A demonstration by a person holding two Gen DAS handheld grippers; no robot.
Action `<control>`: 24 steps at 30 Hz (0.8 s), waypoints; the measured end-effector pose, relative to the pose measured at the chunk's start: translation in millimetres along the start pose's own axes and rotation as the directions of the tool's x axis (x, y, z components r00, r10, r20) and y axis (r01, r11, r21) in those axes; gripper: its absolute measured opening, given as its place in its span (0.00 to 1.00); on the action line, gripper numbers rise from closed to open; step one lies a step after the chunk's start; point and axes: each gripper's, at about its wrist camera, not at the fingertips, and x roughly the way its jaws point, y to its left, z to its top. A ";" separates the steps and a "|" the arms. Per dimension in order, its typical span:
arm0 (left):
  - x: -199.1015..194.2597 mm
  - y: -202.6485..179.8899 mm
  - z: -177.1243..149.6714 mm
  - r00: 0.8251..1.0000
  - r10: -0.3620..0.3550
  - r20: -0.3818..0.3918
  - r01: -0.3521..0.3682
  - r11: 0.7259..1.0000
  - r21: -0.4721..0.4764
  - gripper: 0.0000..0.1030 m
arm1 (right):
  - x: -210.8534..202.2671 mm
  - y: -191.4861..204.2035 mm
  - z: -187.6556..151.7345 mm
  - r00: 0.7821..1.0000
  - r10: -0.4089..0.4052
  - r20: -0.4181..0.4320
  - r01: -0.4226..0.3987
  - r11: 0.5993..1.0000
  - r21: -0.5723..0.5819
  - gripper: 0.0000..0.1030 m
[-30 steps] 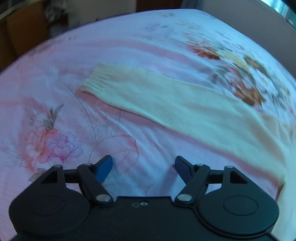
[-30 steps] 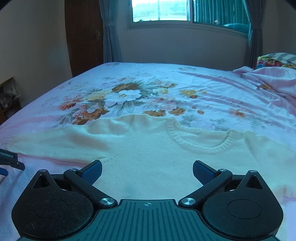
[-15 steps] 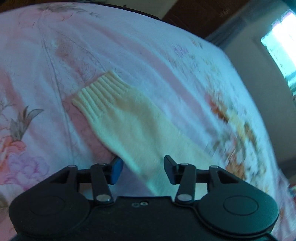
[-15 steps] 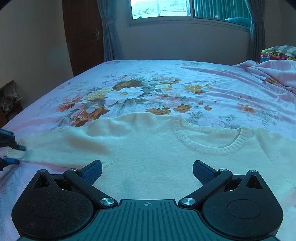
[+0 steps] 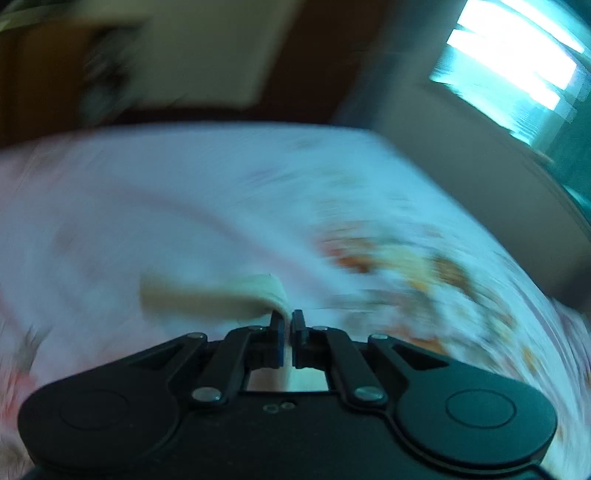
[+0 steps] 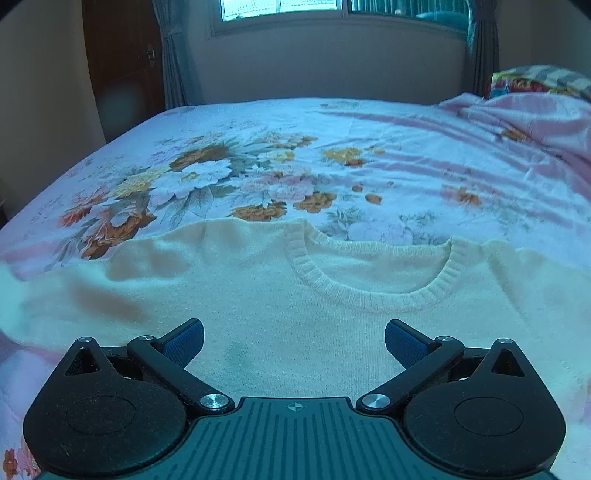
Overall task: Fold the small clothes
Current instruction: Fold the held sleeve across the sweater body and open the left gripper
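A cream knit sweater (image 6: 295, 314) lies flat on the bed, its round neckline (image 6: 373, 291) facing away from me. My right gripper (image 6: 293, 336) is open and hovers low over the sweater's chest, empty. In the blurred left wrist view my left gripper (image 5: 287, 325) is shut on the sweater's left sleeve (image 5: 210, 295); the sleeve's end hangs out to the left of the jaws, lifted above the sheet. The left gripper does not show in the right wrist view.
The bed has a pink and white floral sheet (image 6: 258, 166). A rumpled pink blanket (image 6: 524, 114) and a colourful pillow (image 6: 535, 79) lie at the far right. A wall with a window (image 6: 332, 3) stands beyond the bed, a dark door (image 6: 122, 62) at left.
My left gripper closed on the sleeve and lifted it, swinging fast so the view blurred. My right gripper moved slightly forward over the sweater and stayed open.
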 end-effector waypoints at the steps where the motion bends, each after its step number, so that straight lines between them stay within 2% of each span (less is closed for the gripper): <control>1: -9.3 -21.5 -0.9 0.999 -0.045 0.013 0.044 0.997 0.062 0.01 | -1.2 -2.4 0.5 1.000 0.006 0.002 -0.006 1.000 0.015 1.00; 4: -34.6 -89.1 -15.5 0.982 -0.187 0.018 0.177 0.956 0.235 0.01 | -8.6 -15.4 0.8 1.000 0.008 0.007 -0.009 0.998 0.056 1.00; 7: -47.1 -157.0 -43.1 0.949 -0.313 -0.039 0.308 0.888 0.341 0.01 | -18.1 -32.9 1.4 1.000 -0.006 0.013 0.005 0.996 0.084 1.00; 10: -52.6 -210.9 -82.0 0.904 -0.403 -0.140 0.425 0.821 0.382 0.01 | -29.9 -57.8 -0.8 0.999 -0.044 0.016 0.043 0.995 0.094 1.00; 13: -50.9 -253.4 -129.6 0.871 -0.432 -0.235 0.492 0.763 0.420 0.01 | -42.3 -89.3 -5.6 0.996 -0.091 0.013 0.090 0.991 0.102 1.00; 15: -34.3 -273.9 -160.5 0.847 -0.402 -0.349 0.525 0.735 0.429 0.03 | -49.0 -109.7 -11.2 0.993 -0.118 0.009 0.116 0.987 0.109 1.00; 16: -23.9 -277.8 -176.0 0.832 -0.372 -0.411 0.536 0.727 0.428 0.04 | -50.6 -118.7 -14.0 0.992 -0.125 -0.002 0.125 0.985 0.115 1.00; 17: -14.6 -281.2 -188.6 0.806 -0.347 -0.479 0.556 0.720 0.415 0.09 | -52.1 -126.6 -16.9 0.992 -0.129 -0.013 0.129 0.984 0.124 1.00; 18: -10.8 -281.0 -195.2 0.792 -0.335 -0.510 0.564 0.722 0.401 0.11 | -53.8 -132.7 -19.5 0.992 -0.127 -0.025 0.129 0.983 0.130 1.00; 20: -21.0 -276.8 -194.4 0.795 -0.336 -0.504 0.559 0.729 0.396 0.17 | -58.1 -137.6 -25.2 0.993 -0.116 -0.029 0.119 0.985 0.121 1.00; 22: -37.8 -266.9 -181.4 0.798 -0.373 -0.473 0.573 0.714 0.403 0.19 | -64.4 -142.0 -27.4 0.996 -0.091 -0.020 0.093 0.985 0.144 1.00; 23: -46.8 -264.3 -174.1 0.811 -0.380 -0.444 0.565 0.705 0.429 0.20 | -67.1 -143.5 -27.3 0.997 -0.077 -0.015 0.078 0.985 0.155 1.00; 24: -50.0 -265.6 -168.2 0.832 -0.375 -0.408 0.541 0.708 0.454 0.23 | -68.9 -143.9 -26.5 0.998 -0.054 -0.006 0.055 0.985 0.167 1.00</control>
